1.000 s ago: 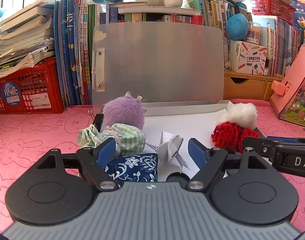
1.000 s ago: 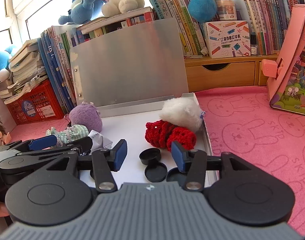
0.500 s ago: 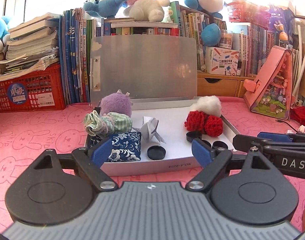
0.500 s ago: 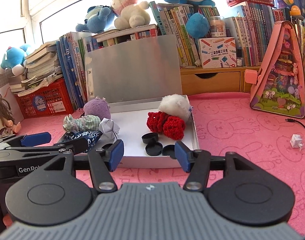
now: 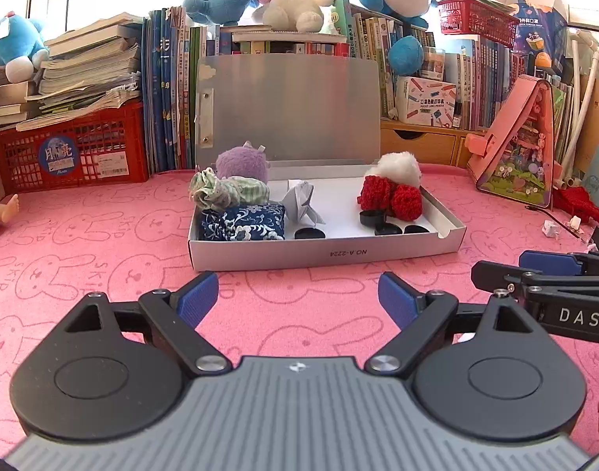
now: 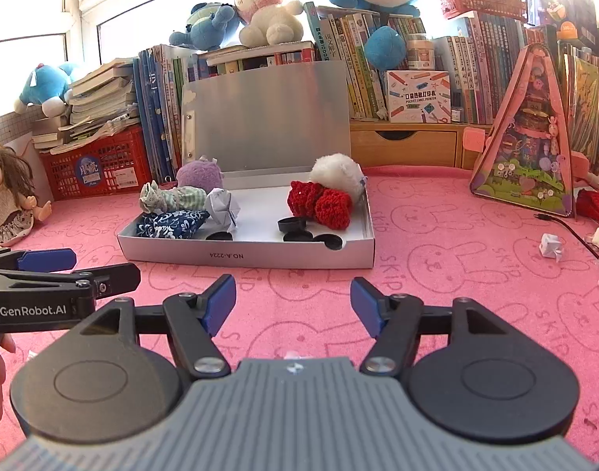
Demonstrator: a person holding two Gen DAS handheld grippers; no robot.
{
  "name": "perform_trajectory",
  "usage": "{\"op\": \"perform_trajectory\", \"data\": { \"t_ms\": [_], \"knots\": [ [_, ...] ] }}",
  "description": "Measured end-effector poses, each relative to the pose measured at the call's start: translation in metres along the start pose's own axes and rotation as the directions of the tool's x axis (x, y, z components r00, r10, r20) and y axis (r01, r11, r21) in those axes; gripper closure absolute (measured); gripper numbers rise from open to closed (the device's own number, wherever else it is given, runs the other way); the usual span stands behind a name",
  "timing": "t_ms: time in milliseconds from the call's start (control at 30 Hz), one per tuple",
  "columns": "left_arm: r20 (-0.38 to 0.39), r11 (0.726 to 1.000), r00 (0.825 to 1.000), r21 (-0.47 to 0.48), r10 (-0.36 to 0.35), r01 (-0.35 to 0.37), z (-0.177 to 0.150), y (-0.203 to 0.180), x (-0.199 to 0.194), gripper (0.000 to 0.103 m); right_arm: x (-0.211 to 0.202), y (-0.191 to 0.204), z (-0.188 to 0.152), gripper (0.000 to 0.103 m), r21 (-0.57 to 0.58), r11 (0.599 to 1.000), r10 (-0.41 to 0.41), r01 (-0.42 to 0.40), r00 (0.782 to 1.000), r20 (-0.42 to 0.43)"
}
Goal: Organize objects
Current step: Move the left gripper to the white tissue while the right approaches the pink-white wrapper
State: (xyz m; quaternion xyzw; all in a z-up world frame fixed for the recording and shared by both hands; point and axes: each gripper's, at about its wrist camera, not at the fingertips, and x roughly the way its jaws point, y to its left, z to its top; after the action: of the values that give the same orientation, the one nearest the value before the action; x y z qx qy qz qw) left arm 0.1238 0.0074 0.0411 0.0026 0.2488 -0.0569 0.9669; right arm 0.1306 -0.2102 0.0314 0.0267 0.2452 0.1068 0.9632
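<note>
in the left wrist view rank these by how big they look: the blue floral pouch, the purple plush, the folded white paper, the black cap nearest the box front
1. blue floral pouch
2. purple plush, set further back, so its true size may match the pouch
3. folded white paper
4. black cap

The shallow box looks like matt white cardboard, its raised lid dull brushed silver, perhaps metal. Inside it lie a red knitted yarn piece, a fluffy purple plush, folded paper and glossy black plastic caps.
</note>
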Motion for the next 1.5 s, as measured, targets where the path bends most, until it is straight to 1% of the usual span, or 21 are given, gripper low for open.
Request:
{"op": "perform_trajectory", "data": {
  "t_ms": [333, 433, 533, 567, 633, 667, 800, 933, 1100, 1267, 1333, 1500],
  "knots": [
    [0.006, 1.000, 1.000, 0.009, 0.023, -0.023, -0.036, 0.004, -0.030, 0.011, -0.008, 0.004, -0.033, 0.023, -0.033, 0.999, -0.020, 0.018, 0.998, -0.057],
    [0.027, 0.999, 0.999, 0.014, 0.031, -0.031, -0.044, 0.004, -0.041, 0.011, -0.006, 0.008, -0.040, 0.023, -0.054, 0.998, -0.036, 0.032, 0.997, -0.069],
    [0.055, 0.999, 0.997, 0.002, 0.054, -0.055, -0.050, 0.005, -0.051, 0.007, -0.001, 0.008, -0.043, 0.023, -0.055, 0.997, -0.052, 0.047, 0.995, -0.081],
    [0.060, 0.998, 0.996, -0.003, 0.060, -0.060, -0.052, 0.005, -0.053, 0.007, 0.000, 0.009, -0.042, 0.022, -0.054, 0.997, -0.060, 0.055, 0.995, -0.080],
    [0.063, 0.998, 0.996, -0.016, 0.063, -0.062, -0.056, 0.005, -0.058, 0.006, 0.002, 0.009, -0.041, 0.017, -0.055, 0.996, -0.075, 0.071, 0.994, -0.073],
    [0.061, 0.998, 0.996, -0.019, 0.061, -0.060, -0.059, 0.005, -0.059, 0.006, 0.004, 0.009, -0.041, 0.016, -0.056, 0.995, -0.081, 0.077, 0.994, -0.072],
    [0.045, 0.997, 0.996, -0.021, 0.071, -0.070, -0.069, 0.002, -0.060, 0.006, 0.011, 0.009, -0.042, 0.016, -0.051, 0.994, -0.100, 0.096, 0.990, -0.101],
    [0.019, 0.996, 0.996, 0.001, 0.085, -0.085, -0.080, -0.004, -0.056, 0.006, 0.016, 0.008, -0.043, 0.016, -0.037, 0.992, -0.121, 0.117, 0.984, -0.129],
    [-0.009, 0.994, 0.995, 0.025, 0.104, -0.104, -0.088, -0.009, -0.047, 0.006, 0.018, 0.009, -0.044, 0.015, -0.037, 0.990, -0.138, 0.134, 0.981, -0.135],
    [-0.047, 0.993, 0.992, 0.000, 0.121, -0.121, -0.092, -0.006, -0.039, 0.006, 0.018, 0.009, -0.044, 0.015, -0.035, 0.989, -0.146, 0.142, 0.980, -0.137],
    [-0.049, 0.993, 0.992, -0.018, 0.118, -0.119, -0.092, -0.003, -0.038, 0.006, 0.018, 0.009, -0.043, 0.014, -0.036, 0.989, -0.148, 0.144, 0.980, -0.136],
    [-0.044, 0.992, 0.992, -0.018, 0.122, -0.123, -0.092, -0.003, -0.039, 0.008, 0.018, 0.010, -0.043, 0.015, -0.037, 0.989, -0.149, 0.145, 0.980, -0.135]
  ]
}}
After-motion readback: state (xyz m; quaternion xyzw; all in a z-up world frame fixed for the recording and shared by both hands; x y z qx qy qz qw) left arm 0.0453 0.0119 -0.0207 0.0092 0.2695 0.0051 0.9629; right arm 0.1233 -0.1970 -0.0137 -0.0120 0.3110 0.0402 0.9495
